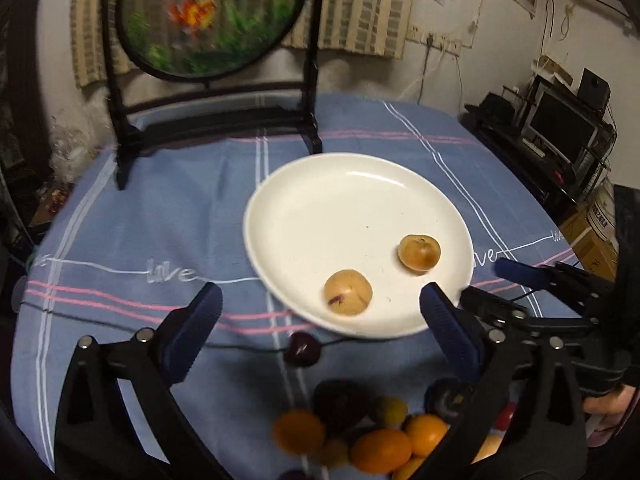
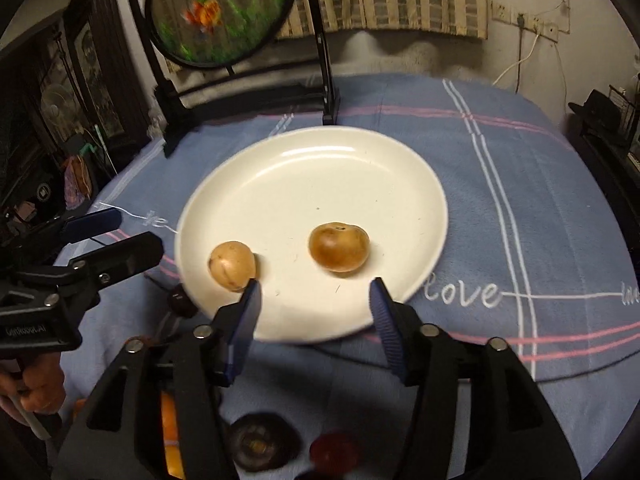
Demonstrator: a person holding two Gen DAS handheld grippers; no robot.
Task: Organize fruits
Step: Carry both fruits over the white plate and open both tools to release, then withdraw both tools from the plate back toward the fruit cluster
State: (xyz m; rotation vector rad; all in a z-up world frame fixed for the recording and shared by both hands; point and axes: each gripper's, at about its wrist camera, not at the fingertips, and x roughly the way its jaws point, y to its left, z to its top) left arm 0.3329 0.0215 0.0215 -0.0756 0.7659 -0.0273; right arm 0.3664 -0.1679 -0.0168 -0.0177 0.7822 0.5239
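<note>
- My left gripper (image 1: 320, 300) gapes wide, empty; my right gripper (image 2: 316, 292) is half-open, empty.
- Two brown fruits (image 2: 339, 247) lie apart on the white plate (image 2: 360, 152).
- I judge them light, round, bruisable: grip gently across the middle.

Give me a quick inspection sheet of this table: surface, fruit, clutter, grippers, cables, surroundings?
Surface: blue striped cloth over the table.
Job's things: white plate holding two tan fruits, pale one and browner one, apart. Fruit pile off the plate, near edge; dark fruit alone by the rim.
Clutter: round fish picture on a black stand.
Grippers: left gripper open, empty; right gripper open, empty.
Cables: thin black cord across the cloth.
Surroundings: striped curtain, wall sockets, monitor.
</note>
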